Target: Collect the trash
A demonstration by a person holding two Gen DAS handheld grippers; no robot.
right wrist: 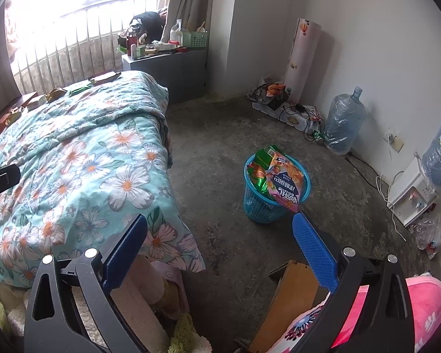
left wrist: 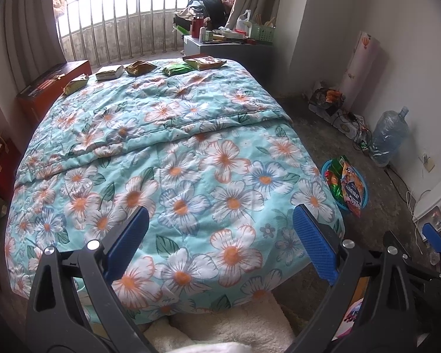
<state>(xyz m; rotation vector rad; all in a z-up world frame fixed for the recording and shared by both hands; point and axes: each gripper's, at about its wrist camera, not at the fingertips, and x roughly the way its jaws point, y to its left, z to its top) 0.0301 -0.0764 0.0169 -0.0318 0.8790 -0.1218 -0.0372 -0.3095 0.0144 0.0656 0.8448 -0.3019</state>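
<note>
Several snack wrappers lie in a row at the far end of the floral bed [left wrist: 173, 158]: a yellow one [left wrist: 75, 84], a pale box-like pack [left wrist: 109, 72], a brown one [left wrist: 139, 67], a green one [left wrist: 176, 68] and a larger one [left wrist: 205, 63]. A blue basket [right wrist: 275, 189] stands on the floor right of the bed, filled with wrappers [right wrist: 282, 176]; it also shows at the bed's corner [left wrist: 345, 184]. My left gripper [left wrist: 220, 235] hangs open over the near end of the bed. My right gripper [right wrist: 220, 238] is open above the floor, near the basket. Both hold nothing.
A grey cabinet [right wrist: 167, 70] with clutter stands past the bed by the railing. Water bottles [right wrist: 344, 120], cables and a white dispenser [right wrist: 411, 197] line the right wall. A wooden board [right wrist: 288, 303] and pink cloth [right wrist: 426, 303] lie near my right gripper. A red box [left wrist: 53, 85] sits left of the bed.
</note>
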